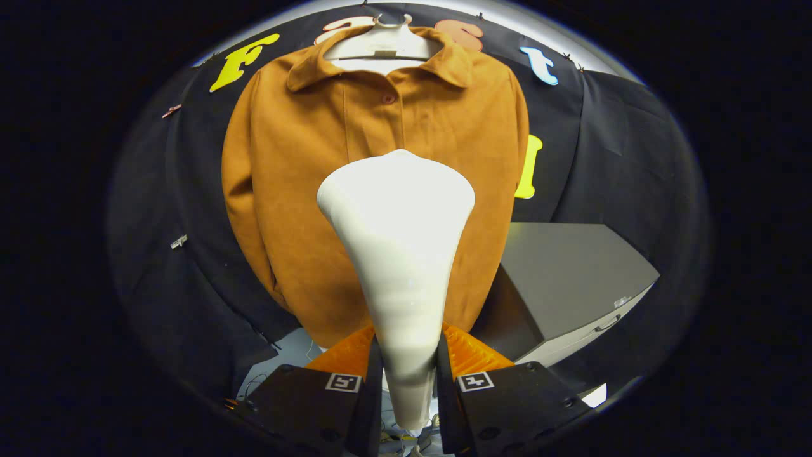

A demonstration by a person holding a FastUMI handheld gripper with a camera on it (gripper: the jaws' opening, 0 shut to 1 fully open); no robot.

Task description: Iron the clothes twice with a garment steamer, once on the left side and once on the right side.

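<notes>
Two fingers of the hand-held gripper (406, 355) are clamping the steamer (398, 254) by its narrow handle, its wide head rising ahead of them before the middle of a brown shirt (298, 190) hanging on a hanger (384, 44); a grey cabinet (571, 279) is standing beside it.

Tool (406, 365) clamped on steamer (398, 241)

Smooth glossy plastic steamer (396, 254) between the tool's fingers (406, 381), matt suede-like cloth jacket (304, 190) beyond
</notes>
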